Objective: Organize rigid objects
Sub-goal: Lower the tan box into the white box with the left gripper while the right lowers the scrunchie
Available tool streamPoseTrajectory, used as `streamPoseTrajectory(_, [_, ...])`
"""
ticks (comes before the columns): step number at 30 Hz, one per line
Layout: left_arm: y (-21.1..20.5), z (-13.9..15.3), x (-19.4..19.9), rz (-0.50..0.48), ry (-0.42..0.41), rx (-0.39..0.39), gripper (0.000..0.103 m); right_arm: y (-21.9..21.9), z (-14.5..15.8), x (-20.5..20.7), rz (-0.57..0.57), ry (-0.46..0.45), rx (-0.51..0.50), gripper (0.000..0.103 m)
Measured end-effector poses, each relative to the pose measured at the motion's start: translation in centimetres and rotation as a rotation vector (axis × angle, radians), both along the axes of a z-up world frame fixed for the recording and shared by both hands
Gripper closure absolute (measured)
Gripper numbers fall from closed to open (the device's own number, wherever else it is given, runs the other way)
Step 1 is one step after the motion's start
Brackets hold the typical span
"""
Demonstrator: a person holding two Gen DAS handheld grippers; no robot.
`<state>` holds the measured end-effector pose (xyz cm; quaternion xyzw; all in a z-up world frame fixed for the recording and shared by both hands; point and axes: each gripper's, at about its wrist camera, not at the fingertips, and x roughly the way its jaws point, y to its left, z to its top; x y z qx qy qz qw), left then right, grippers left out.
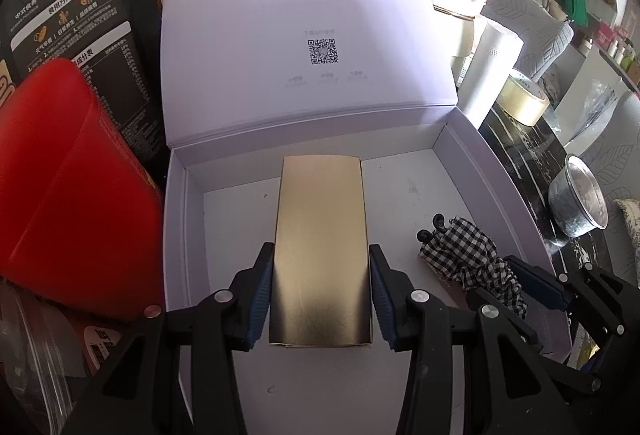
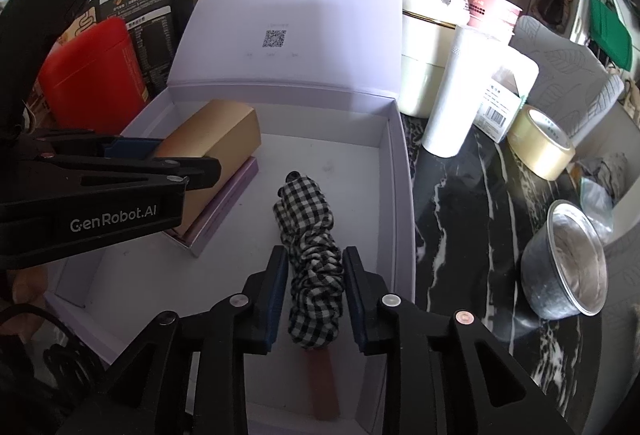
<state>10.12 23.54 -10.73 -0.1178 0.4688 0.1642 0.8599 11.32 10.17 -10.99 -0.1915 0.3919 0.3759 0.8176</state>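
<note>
Between your right tongs (image 2: 314,295) lies the black-and-white gingham scrunchie (image 2: 310,247), resting on the floor of the open white gift box (image 2: 396,171) near its right wall; the jaws stand apart on either side of it with a sliver of daylight each way, so nothing is gripped there. It looks soft and crushable, light as anything, and should stay where it lies; if you retake it, pinch across the thick gathered middle rather than the loose end by the black clip. To its left, your left tongs (image 1: 320,291) are clamped on the long flanks of the gold carton (image 1: 320,235), which hangs tilted above a flat lilac box (image 2: 224,211) lying on the floor of the gift box. That carton seems stiff cardboard, probably light, with a smooth metallic skin that may slide, so keep the pads square on the flat sides, not the corners. Farther off on the marble table (image 2: 472,219) stand a foil cup (image 2: 568,267) and a tape roll (image 2: 540,143).
</note>
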Motion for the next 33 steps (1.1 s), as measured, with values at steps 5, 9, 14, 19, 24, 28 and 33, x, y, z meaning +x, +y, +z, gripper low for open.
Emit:
streamPoseTrajectory(5, [-0.1, 0.1, 0.1, -0.005, 0.021, 0.003, 0.058, -0.2, 0.5, -0.1, -0.006, -0.002, 0.009, 0.070])
streamPoseTrajectory(9, [-0.2, 0.1, 0.5, -0.004, 0.033, -0.001, 0.040, -0.4, 0.9, 0.0, -0.016, -0.006, 0.010, 0.069])
streamPoseTrajectory(14, [-0.3, 0.6, 0.2, 0.008, 0.020, -0.002, 0.025, -1.0, 1.7, 0.1, -0.026, -0.015, 0.029, 0.066])
streamPoseTrajectory(19, [-0.2, 1.5, -0.5, 0.016, 0.008, 0.002, 0.025, -1.6, 2.5, 0.3, -0.042, -0.022, 0.046, 0.066])
streamPoseTrajectory(24, [-0.5, 2.5, -1.0, 0.001, -0.018, -0.006, 0.025, -2.0, 3.1, 0.2, -0.049, -0.030, 0.053, 0.066])
streamPoseTrajectory(28, [-0.7, 3.4, -1.4, 0.001, -0.029, 0.002, 0.025, -2.4, 3.9, -0.1, -0.055, -0.043, 0.059, 0.066])
streamPoseTrajectory(33, [-1.3, 5.0, -2.2, 0.001, -0.051, 0.019, 0.025, -3.0, 5.2, -0.4, -0.064, -0.062, 0.073, 0.066])
